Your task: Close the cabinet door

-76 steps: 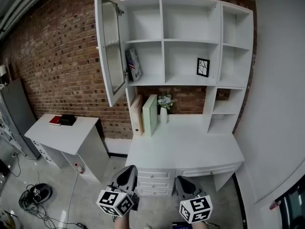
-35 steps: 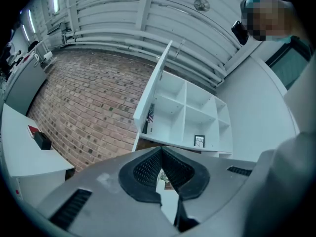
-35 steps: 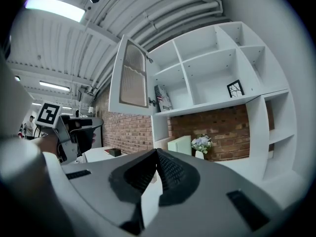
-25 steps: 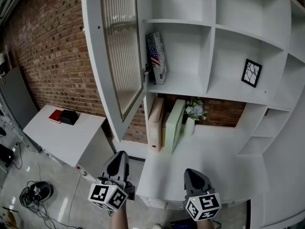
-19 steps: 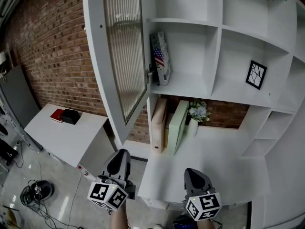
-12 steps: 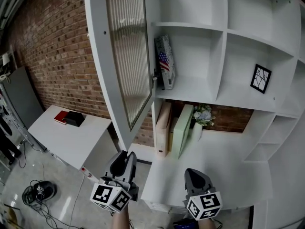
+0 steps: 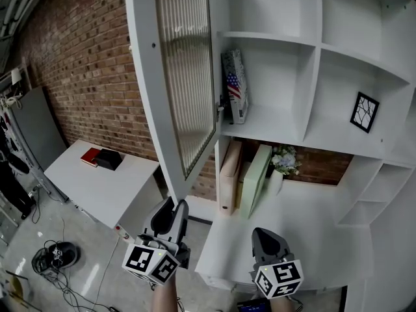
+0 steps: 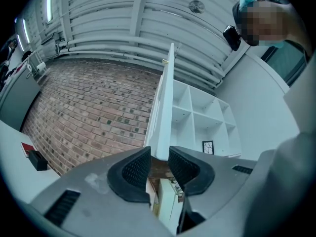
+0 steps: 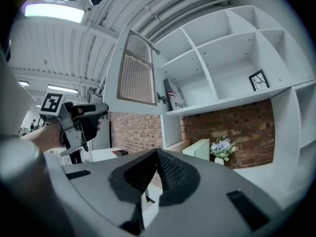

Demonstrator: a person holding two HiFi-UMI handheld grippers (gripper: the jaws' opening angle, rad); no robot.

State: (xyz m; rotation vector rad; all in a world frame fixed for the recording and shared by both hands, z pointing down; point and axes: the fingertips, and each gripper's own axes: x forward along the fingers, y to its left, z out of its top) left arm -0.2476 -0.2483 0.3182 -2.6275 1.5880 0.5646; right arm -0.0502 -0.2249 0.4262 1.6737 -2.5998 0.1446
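Note:
The white cabinet door (image 7: 185,77) with ribbed glass stands swung wide open, hinged at the left of the shelf unit (image 7: 312,64). My left gripper (image 7: 170,212) points up just under the door's lower outer corner. In the left gripper view the door (image 8: 165,107) is seen edge-on, lined up with the narrow gap of the left gripper (image 8: 159,154), which is open. Whether the jaws touch the door I cannot tell. My right gripper (image 7: 263,239) hangs lower over the desk front; in its own view the right gripper (image 9: 157,154) is shut and empty. That view also shows the left gripper (image 9: 74,120) in a hand.
A flag-printed book (image 7: 235,86) stands on the shelf behind the door. Binders (image 7: 244,174) and a flower vase (image 7: 283,168) sit on the white desk (image 7: 312,233). A low side table (image 7: 84,181) with a red book and black box stands left. Cables (image 7: 55,255) lie on the floor.
The view has closed in on the cabinet over three seconds. My left gripper has risen toward the door's lower corner. The door is still wide open; the right gripper has barely moved.

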